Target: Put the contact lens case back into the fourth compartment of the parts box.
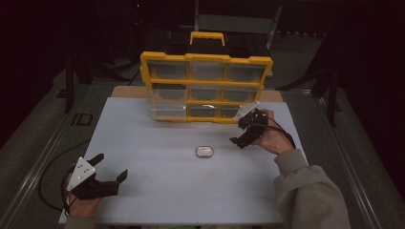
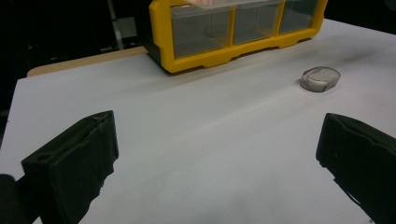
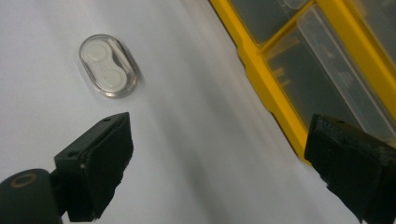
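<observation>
The left gripper (image 1: 109,168) is held spread wide and empty over the near left of the white tabletop (image 1: 157,191). The right gripper (image 1: 242,130) is likewise parted, grasping nothing, near the yellow drawer organizer (image 1: 206,86). A small clear oval case (image 1: 204,151) is seen lying between them, untouched.

Yellow drawer organizer (image 1: 206,87) stands upright at 12 o'clock on the white surface (image 1: 157,191), walling off the far edge. Small clear oval case (image 1: 204,151) lies alone near centre, open surface all round it. Right hand-held gripper (image 1: 244,128), jaws spread, sits between organizer and case at 2 o'clock. Left hand-held gripper (image 1: 109,168), jaws spread, at 8 o'clock; bare surface between it and the case.
</observation>
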Demonstrator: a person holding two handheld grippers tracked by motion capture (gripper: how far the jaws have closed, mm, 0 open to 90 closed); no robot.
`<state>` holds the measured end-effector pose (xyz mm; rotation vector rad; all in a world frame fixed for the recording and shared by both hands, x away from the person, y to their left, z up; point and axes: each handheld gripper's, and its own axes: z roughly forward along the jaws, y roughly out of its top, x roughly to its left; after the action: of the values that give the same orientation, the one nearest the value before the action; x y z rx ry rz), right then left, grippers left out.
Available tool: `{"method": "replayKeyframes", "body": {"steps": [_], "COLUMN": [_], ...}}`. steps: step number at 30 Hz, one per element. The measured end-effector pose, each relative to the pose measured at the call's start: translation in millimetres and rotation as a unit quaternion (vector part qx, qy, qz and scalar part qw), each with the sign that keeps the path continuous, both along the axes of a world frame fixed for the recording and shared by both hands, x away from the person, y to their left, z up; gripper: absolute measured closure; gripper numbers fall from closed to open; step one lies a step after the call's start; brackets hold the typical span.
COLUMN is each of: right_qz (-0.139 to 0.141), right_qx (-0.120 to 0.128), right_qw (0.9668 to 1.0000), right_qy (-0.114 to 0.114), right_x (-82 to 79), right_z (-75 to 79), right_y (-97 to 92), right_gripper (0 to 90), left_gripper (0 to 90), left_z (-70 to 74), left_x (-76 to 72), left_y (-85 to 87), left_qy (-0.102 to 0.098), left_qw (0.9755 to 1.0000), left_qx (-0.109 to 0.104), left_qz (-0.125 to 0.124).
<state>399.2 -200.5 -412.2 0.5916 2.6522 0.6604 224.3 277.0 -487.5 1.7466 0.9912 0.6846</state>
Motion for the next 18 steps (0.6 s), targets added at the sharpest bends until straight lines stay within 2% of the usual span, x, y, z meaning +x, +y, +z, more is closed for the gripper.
{"method": "replayKeyframes", "body": {"steps": [18], "right_qz": [0.022], "right_qx": [-0.012], "right_qw": [0.9995], "right_qy": [0.019], "right_x": [7.4], "right_z": [-13.6], "right_y": [19.1], "right_gripper": [7.7], "left_gripper": [0.0], "left_z": [-0.5], "left_x": [-0.1], "left_y": [-0.9], "left_qy": [0.0], "left_qw": [1.0], "left_qx": [0.001], "left_qz": [-0.007]}}
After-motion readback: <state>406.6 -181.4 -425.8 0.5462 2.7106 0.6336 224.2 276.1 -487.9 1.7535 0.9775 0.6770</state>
